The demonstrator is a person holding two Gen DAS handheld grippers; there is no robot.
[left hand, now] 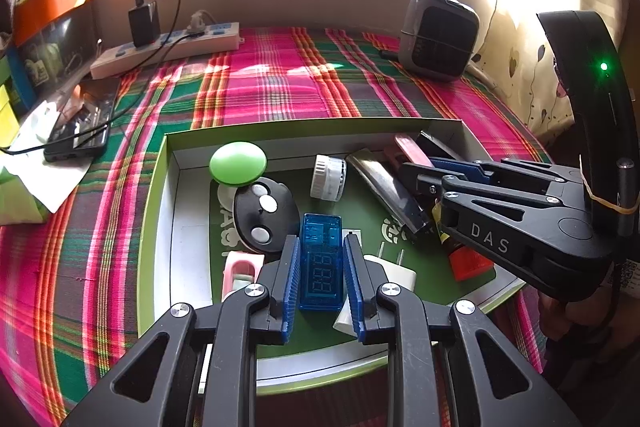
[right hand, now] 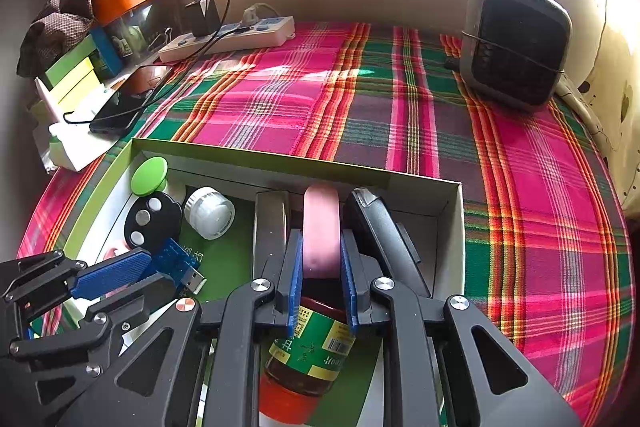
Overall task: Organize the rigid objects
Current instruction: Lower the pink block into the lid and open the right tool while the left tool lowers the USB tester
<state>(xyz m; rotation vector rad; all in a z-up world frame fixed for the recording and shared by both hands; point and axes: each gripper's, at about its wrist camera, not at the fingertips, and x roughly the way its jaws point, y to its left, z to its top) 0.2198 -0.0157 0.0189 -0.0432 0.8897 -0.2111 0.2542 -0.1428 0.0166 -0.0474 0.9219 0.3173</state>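
A green-rimmed box (left hand: pixel 160 211) on the plaid cloth holds several small items. My left gripper (left hand: pixel 321 238) is shut on a blue see-through USB meter (left hand: pixel 320 267), which lies low over the box floor; its plug (right hand: pixel 196 281) shows in the right wrist view. My right gripper (right hand: pixel 321 233) is shut on a pink oblong bar (right hand: pixel 320 219) near the box's far right corner, above a jar with a red lid (right hand: pixel 308 355). Around them lie a black three-button remote (left hand: pixel 266 215), a green round cap (left hand: pixel 238 163), a white cap (left hand: pixel 328 177) and a silver-black bar (left hand: pixel 388 191).
A white plug adapter (left hand: pixel 394 269) and a pink-white piece (left hand: pixel 240 273) lie by the left fingers. Outside the box are a power strip (left hand: pixel 168 51), a phone (left hand: pixel 80 139), a grey heater (right hand: pixel 516 43) and plaid cloth (right hand: pixel 540 187) to the right.
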